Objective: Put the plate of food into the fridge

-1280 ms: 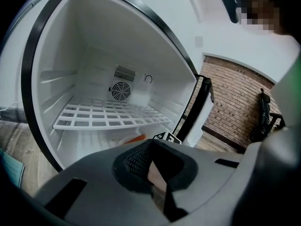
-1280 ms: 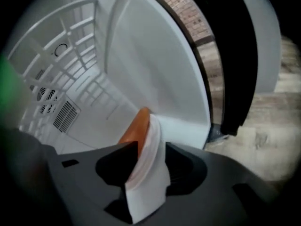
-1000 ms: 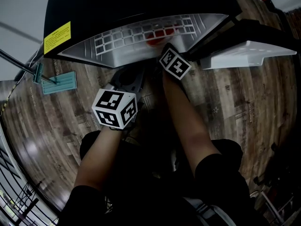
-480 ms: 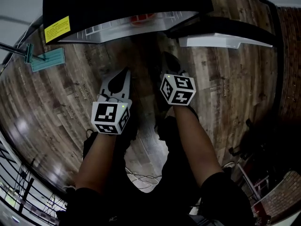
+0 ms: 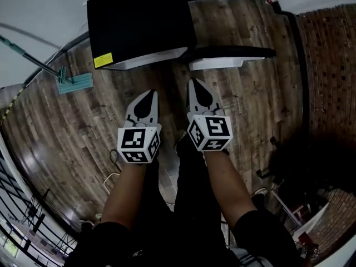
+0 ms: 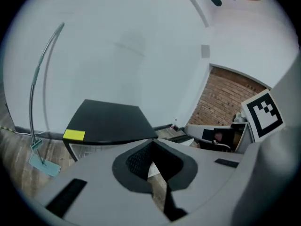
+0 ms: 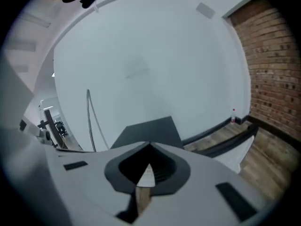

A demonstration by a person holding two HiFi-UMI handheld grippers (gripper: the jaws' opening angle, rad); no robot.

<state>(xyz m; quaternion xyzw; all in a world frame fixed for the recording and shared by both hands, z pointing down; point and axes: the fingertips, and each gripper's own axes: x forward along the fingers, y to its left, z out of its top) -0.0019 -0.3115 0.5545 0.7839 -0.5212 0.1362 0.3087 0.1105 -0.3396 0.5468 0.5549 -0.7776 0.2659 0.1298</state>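
The left gripper (image 5: 148, 96) and right gripper (image 5: 194, 88) hang side by side over the wood floor (image 5: 261, 110). Both have their jaws pressed together with nothing between them. The black fridge (image 5: 139, 21) stands far ahead, its door (image 5: 228, 57) open to the right. A teal mop (image 5: 72, 82) lies at the far left. The plate shows in no view.

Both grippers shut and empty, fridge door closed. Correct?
Not closed: the head view shows the fridge door standing open beside the fridge, white lining visible. Left gripper and right gripper are shut and empty, as stated.
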